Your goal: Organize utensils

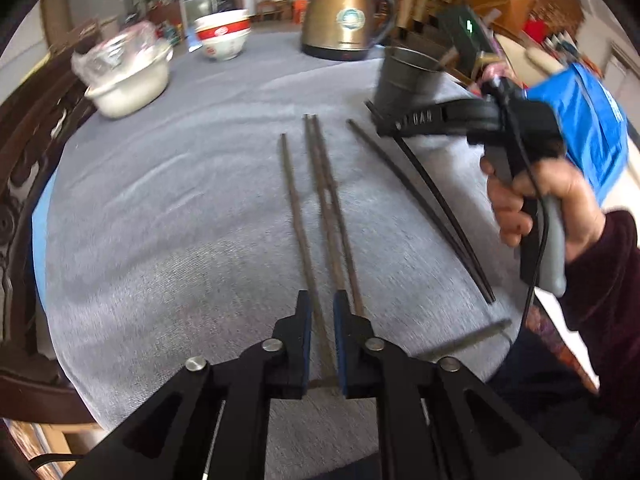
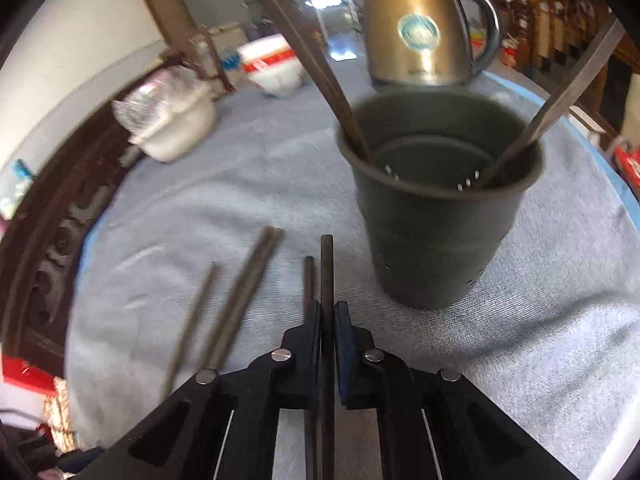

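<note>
Left wrist view. Left gripper [image 1: 322, 308] at 6 o'clock, jaws slightly spread; a chopstick runs between the blue pads, and whether they touch it I cannot tell. Loose dark wooden chopsticks [image 1: 320, 184] on the cloth: five counted, one single, one close pair at centre, two more angled at 3 o'clock. A further short stick [image 1: 476, 336] lies crosswise at 5 o'clock. Right gripper [image 1: 404, 126] at 2 o'clock, gripped by a hand [image 1: 540, 204] in a dark sleeve. Dark grey cylindrical utensil holder [image 1: 404, 80] behind it at 1 o'clock. Gold electric kettle [image 1: 344, 16] at 12 o'clock, round label unreadable. Two stacked white bowls with red bands [image 1: 222, 36], one white lidded pot [image 1: 128, 80] at 10 o'clock. Surface: grey-blue cloth [image 1: 180, 200] over a round table; cluttered room behind.

Right wrist view. Right gripper [image 2: 328, 312] jaws pressed onto one dark chopstick [image 2: 327, 264], tip pointing to 12 o'clock. Four more lie on the cloth at 8 o'clock. The holder [image 2: 436, 216] at 2 o'clock contains three upright sticks: two leaning left, one right. Lettering on kettle base blurred.
</note>
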`<state>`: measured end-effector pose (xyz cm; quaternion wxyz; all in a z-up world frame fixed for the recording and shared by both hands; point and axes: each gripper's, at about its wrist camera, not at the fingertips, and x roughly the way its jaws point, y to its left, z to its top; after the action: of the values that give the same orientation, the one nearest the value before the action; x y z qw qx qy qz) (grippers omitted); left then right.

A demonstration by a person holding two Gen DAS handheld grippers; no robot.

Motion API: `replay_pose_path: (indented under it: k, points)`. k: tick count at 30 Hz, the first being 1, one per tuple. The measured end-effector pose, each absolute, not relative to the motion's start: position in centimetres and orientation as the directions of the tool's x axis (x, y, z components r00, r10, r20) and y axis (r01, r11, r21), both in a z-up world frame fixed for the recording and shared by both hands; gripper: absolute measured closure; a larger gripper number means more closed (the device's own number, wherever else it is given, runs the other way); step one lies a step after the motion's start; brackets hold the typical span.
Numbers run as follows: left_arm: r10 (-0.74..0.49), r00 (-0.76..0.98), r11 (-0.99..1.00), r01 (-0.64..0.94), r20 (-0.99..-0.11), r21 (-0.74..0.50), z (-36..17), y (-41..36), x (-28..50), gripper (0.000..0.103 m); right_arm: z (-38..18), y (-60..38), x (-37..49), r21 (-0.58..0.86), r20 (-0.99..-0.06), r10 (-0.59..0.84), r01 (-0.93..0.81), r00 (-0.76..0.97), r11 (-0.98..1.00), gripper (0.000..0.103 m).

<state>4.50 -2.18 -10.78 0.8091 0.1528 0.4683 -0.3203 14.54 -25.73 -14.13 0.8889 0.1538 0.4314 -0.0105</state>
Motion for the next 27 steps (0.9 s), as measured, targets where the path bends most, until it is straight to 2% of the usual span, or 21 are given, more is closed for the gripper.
replay_pose_path:
  k: [2,5,15,27]
  points:
    - [-0.372,0.361,0.731,0.682,-0.855,-0.03,-10.6,-2.4,3.7,0.077,-12.8,-25.8,13.3,0.275,-0.747,0.136,0.115,0.651,0.955,0.096]
    - [-0.367,0.369,0.707,0.708,-0.854,0.002,-10.4,-2.9,2.5,0.07,-10.8,-26.4,10.9,0.295,-0.7,0.165,0.071,0.695,0.953,0.096]
    - [-0.374,0.303,0.554,0.831,-0.876,0.051,-11.8,-7.9,-1.8,0.069,-6.0,-28.9,2.5,0.356,-0.543,0.149,0.066,0.826,0.932,0.096]
    - [-0.319,0.19,0.372,0.926,-0.928,0.062,-13.8,-11.7,-4.2,0.069,-6.0,-33.8,-1.4,0.466,-0.481,0.12,0.137,0.869,0.874,0.096]
